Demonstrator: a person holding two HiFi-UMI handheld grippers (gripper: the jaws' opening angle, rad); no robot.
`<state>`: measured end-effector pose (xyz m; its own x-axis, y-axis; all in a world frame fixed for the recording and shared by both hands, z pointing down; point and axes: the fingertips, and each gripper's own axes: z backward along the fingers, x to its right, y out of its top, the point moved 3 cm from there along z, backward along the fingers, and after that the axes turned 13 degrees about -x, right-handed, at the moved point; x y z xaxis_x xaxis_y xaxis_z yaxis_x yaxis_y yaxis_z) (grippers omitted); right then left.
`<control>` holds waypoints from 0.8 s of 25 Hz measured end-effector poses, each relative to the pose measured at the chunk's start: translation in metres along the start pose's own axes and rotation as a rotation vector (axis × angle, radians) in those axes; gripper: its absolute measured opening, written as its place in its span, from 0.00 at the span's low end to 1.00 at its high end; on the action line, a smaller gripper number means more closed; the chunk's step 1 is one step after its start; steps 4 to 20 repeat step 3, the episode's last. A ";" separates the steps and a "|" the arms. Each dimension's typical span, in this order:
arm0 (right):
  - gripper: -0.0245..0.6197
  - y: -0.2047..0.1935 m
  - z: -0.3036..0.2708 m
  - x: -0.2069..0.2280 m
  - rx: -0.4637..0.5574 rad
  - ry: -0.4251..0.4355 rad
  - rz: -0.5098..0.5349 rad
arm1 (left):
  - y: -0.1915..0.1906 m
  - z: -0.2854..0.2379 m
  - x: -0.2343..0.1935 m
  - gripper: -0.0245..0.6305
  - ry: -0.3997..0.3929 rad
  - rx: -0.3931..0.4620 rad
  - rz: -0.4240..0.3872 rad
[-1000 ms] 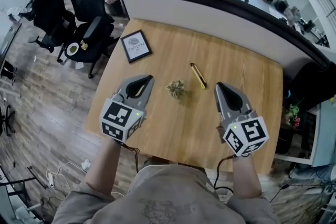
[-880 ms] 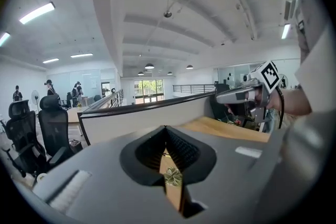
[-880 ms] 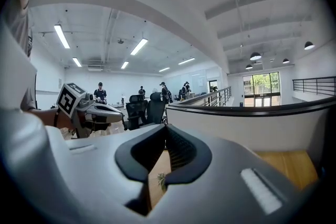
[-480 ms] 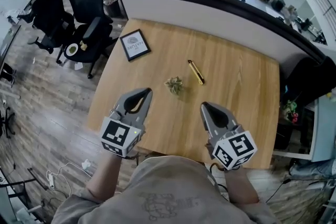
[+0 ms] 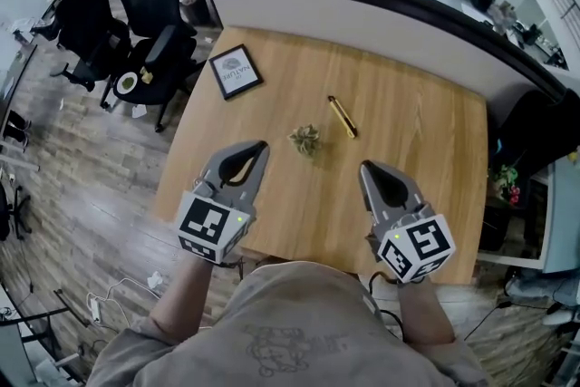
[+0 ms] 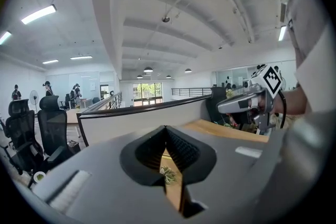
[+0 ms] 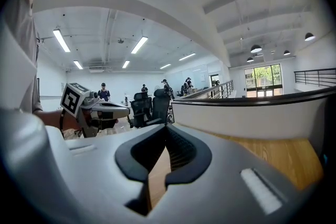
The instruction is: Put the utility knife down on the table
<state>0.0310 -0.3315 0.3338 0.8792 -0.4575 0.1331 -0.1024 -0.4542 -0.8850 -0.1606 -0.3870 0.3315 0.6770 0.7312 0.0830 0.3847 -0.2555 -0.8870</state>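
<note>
The yellow utility knife (image 5: 342,117) lies flat on the wooden table (image 5: 417,131), beyond the middle, with nothing touching it. My left gripper (image 5: 262,145) hovers over the near left part of the table, jaws shut and empty. My right gripper (image 5: 366,166) is over the near right part, short of the knife, also shut and empty. In the left gripper view the tips (image 6: 166,128) meet, and the right gripper (image 6: 252,102) shows at the right. The right gripper view shows its own closed tips (image 7: 167,128) and the left gripper (image 7: 92,107) at the left.
A small dried plant (image 5: 304,140) sits between the grippers, just left of the knife. A black picture frame (image 5: 235,71) lies at the table's far left corner. A curved counter wall (image 5: 381,14) borders the far edge. Black office chairs (image 5: 149,4) stand left of the table.
Both grippers have drawn back from the knife and plant toward the person. The right one has moved away from the knife's near end. The knife has stayed in place.
</note>
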 end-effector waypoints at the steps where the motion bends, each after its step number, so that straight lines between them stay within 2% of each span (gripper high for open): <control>1: 0.05 -0.001 -0.001 0.001 -0.002 -0.001 -0.001 | 0.000 -0.001 0.000 0.04 -0.001 -0.001 0.002; 20: 0.05 -0.003 -0.003 0.003 -0.004 -0.001 -0.003 | 0.000 -0.002 0.001 0.04 -0.002 -0.001 0.005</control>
